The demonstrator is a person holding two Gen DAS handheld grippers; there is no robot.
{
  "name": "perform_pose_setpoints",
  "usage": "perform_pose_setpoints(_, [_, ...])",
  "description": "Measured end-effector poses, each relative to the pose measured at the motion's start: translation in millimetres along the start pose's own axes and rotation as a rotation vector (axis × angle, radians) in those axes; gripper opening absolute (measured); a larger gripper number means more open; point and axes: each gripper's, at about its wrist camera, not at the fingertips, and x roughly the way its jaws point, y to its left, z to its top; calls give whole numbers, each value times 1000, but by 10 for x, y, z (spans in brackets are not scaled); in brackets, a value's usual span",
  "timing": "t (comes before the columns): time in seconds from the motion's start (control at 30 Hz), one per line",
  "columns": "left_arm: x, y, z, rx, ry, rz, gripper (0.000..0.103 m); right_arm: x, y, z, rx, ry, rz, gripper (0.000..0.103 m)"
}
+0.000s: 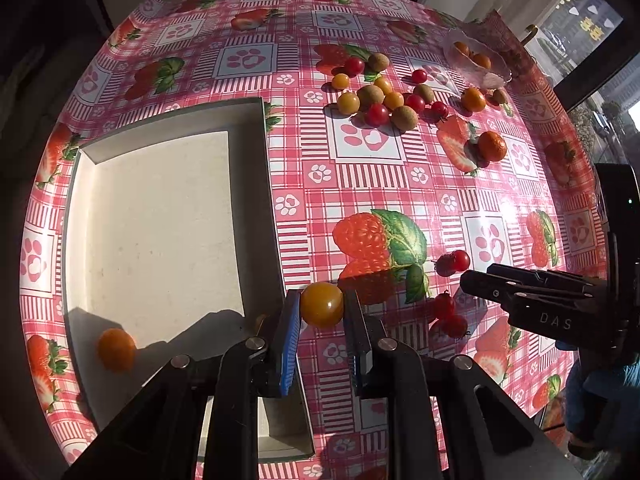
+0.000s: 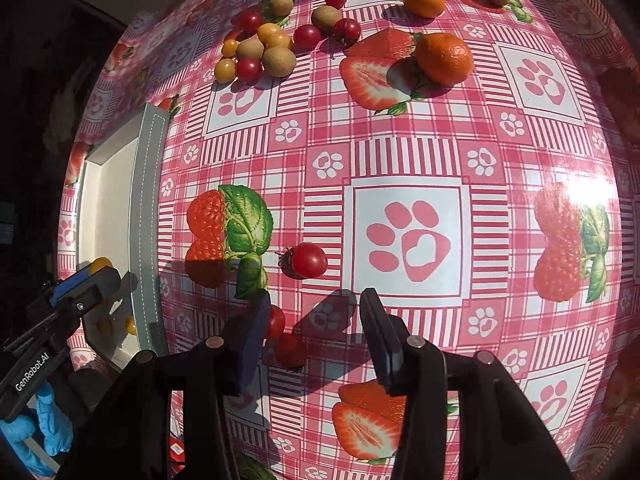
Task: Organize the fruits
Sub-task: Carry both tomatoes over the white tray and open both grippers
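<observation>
1. The bench (image 1: 360,184) carried a glossy pink checked cloth printed with paw marks and strawberries, lit by strong sun; dark room edges lay to the left and a window to the far right.
2. At the left stood a shallow white tray (image 1: 256,184), with one orange fruit (image 1: 116,349) lying in its near corner, half in shadow.
3. The left tool (image 1: 322,312) pointed steeply down, its blue-padded jaws closed on a yellow cherry tomato (image 1: 322,305), held just beside the tray's right rim.
4. Farther back, near the middle, a loose heap of red and yellow cherry tomatoes and small brown kiwis (image 1: 380,98) lay on the cloth, with two tangerines (image 1: 492,146) to its right.
5. A clear glass bowl (image 1: 496,78) at the far right edge held more orange fruit; its contents were hard to make out in the glare.
6. The right tool (image 2: 312,320) also pointed steeply down, its jaws standing apart and gripping nothing.
7. Two red cherry tomatoes (image 2: 290,348) lay on the cloth by its left finger, one partly hidden behind that finger; a third (image 2: 308,260) sat just beyond the tips.
8. In the right wrist view, a blue-gloved hand (image 2: 40,428) gripped the left tool's handle at the lower left, cut off by the frame.
</observation>
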Motion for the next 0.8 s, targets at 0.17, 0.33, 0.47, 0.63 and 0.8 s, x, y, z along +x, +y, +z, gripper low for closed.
perform_pose_setpoints(0.17, [1,26,-12,-5,1,6,22,164,188,171,-108,26,-59,38])
perform_pose_setpoints(0.33, [-39,71,-30,-13,-8,6,22,198,367,162,-163,22,-87,22])
perform_pose_setpoints(0.47, [-92,152,-34,-31,-18,5,22,100,466,167,-173,8,-49,22])
perform_pose_setpoints(0.63, [-193,331,-29,-58,-41,16,22,3,743,263,-216,-11,-20,22])
perform_pose_setpoints(0.8, [-291,619,-27,-92,-60,40,22,-47,1123,386,-264,-26,21,22])
